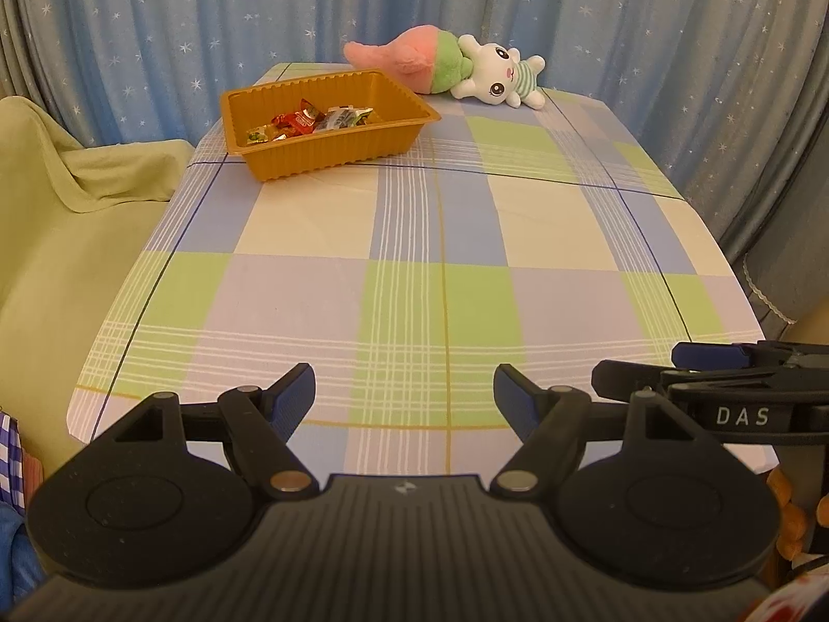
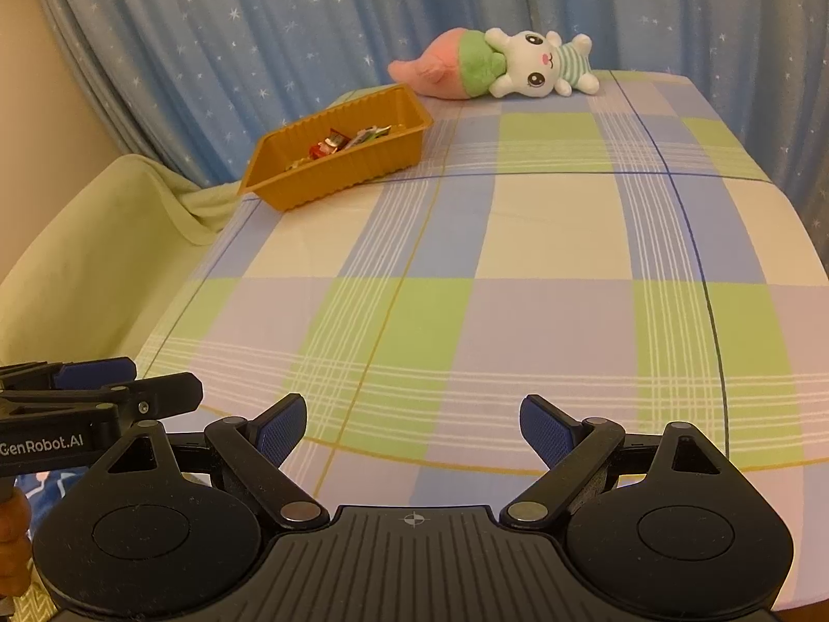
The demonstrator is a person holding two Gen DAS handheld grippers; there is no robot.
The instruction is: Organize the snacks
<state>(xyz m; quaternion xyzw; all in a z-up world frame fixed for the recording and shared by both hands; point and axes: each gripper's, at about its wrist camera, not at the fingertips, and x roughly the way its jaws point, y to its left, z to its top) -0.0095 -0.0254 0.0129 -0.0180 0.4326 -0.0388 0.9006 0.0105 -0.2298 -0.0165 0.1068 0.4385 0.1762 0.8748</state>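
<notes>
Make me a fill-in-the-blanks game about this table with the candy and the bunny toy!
1. The wrapped snacks lie inside the ____ tray.
2. The plush bunny lies at the ____ end of the table, beside the tray.
3. The left gripper and the right gripper are both ____ and hold nothing.

Missing words: orange; far; open
</notes>
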